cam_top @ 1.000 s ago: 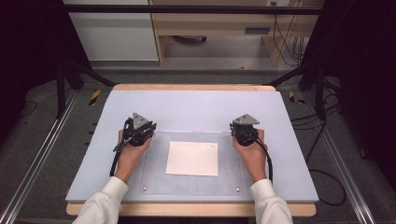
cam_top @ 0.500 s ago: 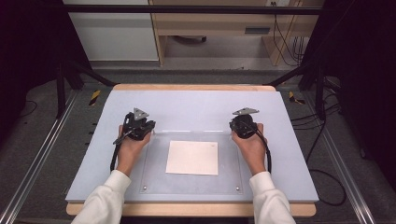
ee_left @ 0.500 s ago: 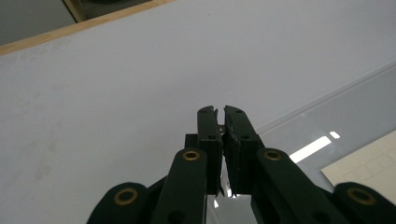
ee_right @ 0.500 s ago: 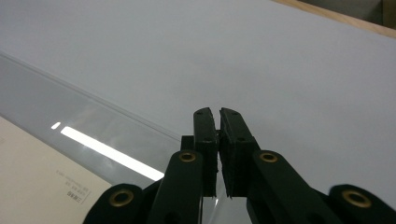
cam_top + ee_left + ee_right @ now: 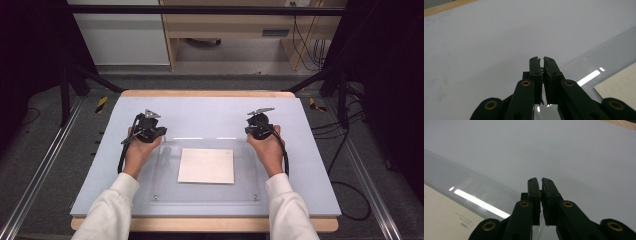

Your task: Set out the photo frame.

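Observation:
A clear plastic sheet [image 5: 205, 192] lies over a white paper [image 5: 206, 165] on the pale blue mat [image 5: 210, 112]. My left gripper [image 5: 156, 133] is at the sheet's far left corner and my right gripper [image 5: 251, 131] at its far right corner. In the left gripper view the jaws [image 5: 541, 59] are shut, with the thin edge of the sheet [image 5: 604, 57] pinched low between them and the paper [image 5: 621, 85] at the right. In the right gripper view the jaws [image 5: 540, 180] are likewise shut on the sheet [image 5: 454, 178], with the paper [image 5: 441, 217] at the lower left.
The mat covers a wooden table [image 5: 200, 93]. Black frame posts [image 5: 67, 75] stand at both far sides and metal rails [image 5: 35, 175] run along the floor. Cables [image 5: 345, 150] trail on the right. A cupboard [image 5: 120, 35] stands beyond the table.
Both hands have moved a little away from the person and slightly upward, with the jaws at the sheet's far corners. The paper has stayed in place.

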Motion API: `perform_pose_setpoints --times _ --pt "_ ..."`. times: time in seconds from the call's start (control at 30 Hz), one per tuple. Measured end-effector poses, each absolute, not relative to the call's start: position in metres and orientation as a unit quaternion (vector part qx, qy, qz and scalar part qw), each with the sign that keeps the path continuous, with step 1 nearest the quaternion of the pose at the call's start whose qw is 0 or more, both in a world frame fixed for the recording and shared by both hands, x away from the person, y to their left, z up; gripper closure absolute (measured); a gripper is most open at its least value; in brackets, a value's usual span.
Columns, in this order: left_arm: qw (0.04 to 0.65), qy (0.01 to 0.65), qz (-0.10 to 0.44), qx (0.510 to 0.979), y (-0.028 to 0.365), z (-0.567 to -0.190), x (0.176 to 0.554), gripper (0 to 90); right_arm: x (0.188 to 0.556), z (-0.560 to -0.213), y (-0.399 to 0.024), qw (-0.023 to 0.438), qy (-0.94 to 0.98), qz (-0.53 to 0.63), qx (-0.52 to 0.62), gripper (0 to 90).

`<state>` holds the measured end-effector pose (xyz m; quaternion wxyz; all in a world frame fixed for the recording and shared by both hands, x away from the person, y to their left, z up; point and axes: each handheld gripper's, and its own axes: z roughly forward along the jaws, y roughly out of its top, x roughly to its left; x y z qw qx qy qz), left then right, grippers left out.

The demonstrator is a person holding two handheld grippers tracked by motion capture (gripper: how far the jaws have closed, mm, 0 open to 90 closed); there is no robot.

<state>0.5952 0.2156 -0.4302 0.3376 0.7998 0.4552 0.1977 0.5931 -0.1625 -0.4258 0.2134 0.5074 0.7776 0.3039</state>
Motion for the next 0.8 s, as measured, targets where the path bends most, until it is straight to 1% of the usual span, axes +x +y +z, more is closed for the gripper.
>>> perform_pose_setpoints --times 0.2,0.47,0.8 --pt "0.335 0.459 0.179 0.803 0.217 -0.429 0.603 85.1 0.598 -0.425 -0.164 0.204 0.776 0.305 0.513 85.8" --pt "0.332 0.462 0.17 0.805 0.218 -0.429 0.607 85.1 0.599 -0.426 -0.166 0.203 0.776 0.312 0.509 85.5" --pt "0.327 0.462 0.166 0.807 0.217 -0.429 0.611 85.2 0.598 -0.427 -0.166 0.215 0.783 0.312 0.494 84.4"
